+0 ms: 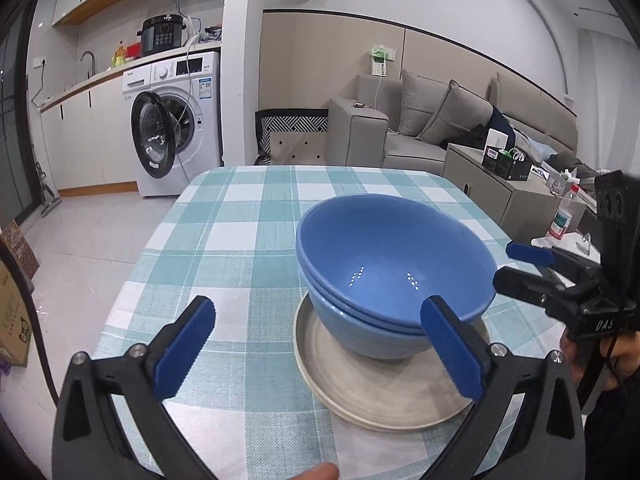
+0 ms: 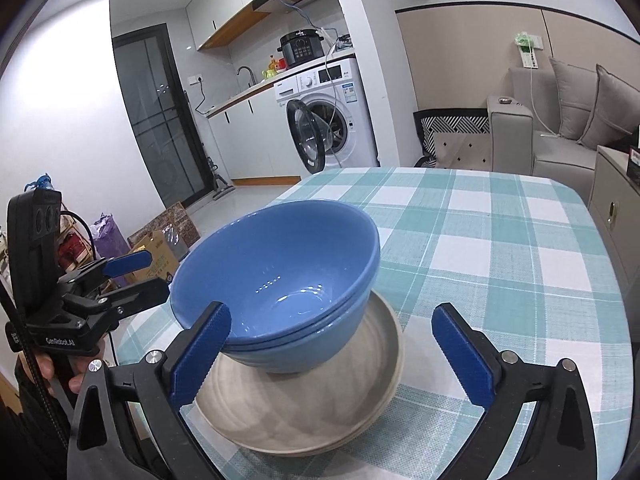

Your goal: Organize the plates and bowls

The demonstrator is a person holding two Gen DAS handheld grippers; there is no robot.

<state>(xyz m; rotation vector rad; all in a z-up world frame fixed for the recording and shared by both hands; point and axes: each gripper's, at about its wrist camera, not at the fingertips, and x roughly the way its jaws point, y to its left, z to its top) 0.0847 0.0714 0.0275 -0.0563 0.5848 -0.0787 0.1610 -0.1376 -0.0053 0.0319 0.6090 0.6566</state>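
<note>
Two blue bowls (image 1: 392,264) are nested one in the other and stand on a stack of beige plates (image 1: 360,384) on the checked tablecloth. The bowls (image 2: 280,280) and plates (image 2: 320,408) also show in the right wrist view. My left gripper (image 1: 320,344) is open and empty, just in front of the stack, with its right finger near the bowl's rim. My right gripper (image 2: 328,352) is open and empty, with its left finger close to the bowls. Each gripper shows in the other's view: the right (image 1: 520,268) and the left (image 2: 136,276).
The table (image 1: 248,216) has a teal and white checked cloth, with its far edge (image 2: 440,172) ahead. A washing machine (image 1: 176,120) with an open door stands beyond. A grey sofa (image 1: 440,128) and a cabinet (image 1: 480,184) are at the right. Boxes (image 2: 160,248) lie on the floor.
</note>
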